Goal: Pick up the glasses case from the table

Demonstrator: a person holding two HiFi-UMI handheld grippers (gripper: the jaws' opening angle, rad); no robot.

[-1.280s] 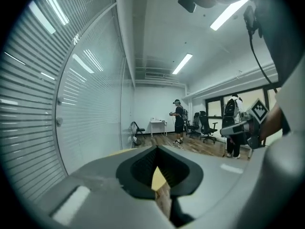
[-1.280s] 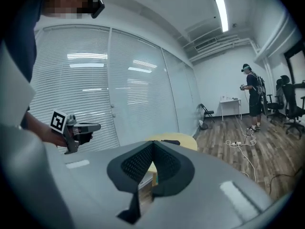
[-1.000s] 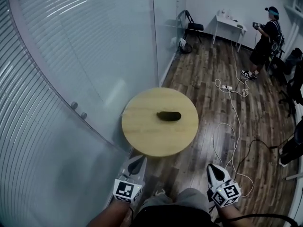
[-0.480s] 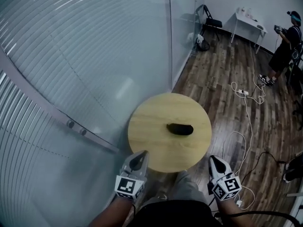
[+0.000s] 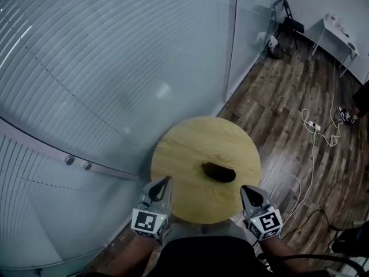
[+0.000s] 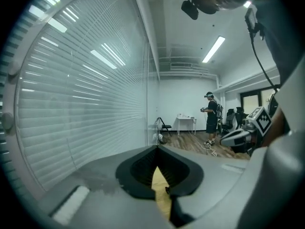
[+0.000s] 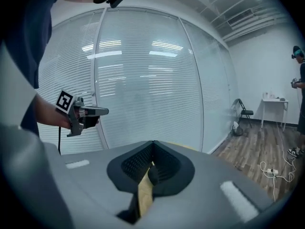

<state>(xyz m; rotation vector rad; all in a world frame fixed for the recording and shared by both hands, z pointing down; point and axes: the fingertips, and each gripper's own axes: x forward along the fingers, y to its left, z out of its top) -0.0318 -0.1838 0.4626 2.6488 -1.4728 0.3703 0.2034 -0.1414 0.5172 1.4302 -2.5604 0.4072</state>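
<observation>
The dark glasses case (image 5: 218,171) lies right of centre on the round wooden table (image 5: 179,154). My left gripper (image 5: 164,182) is at the table's near left edge and my right gripper (image 5: 247,188) at its near right edge, both short of the case and touching nothing. In the left gripper view the left gripper (image 6: 156,148) has its jaws together at the tips, with a sliver of tabletop behind. In the right gripper view the right gripper (image 7: 153,143) is shut and empty, and the case (image 7: 152,174) shows as a dark blob through the slit.
A curved glass wall with blinds (image 5: 115,68) runs close behind and left of the table. White and black cables (image 5: 314,128) trail over the wooden floor at right. A folding chair (image 5: 285,17) and a white table (image 5: 340,30) stand far off, with a person (image 6: 210,113) beyond.
Both grippers have come forward from above the floor to the table's near edge, and the table now sits closer in view. The case has not moved.
</observation>
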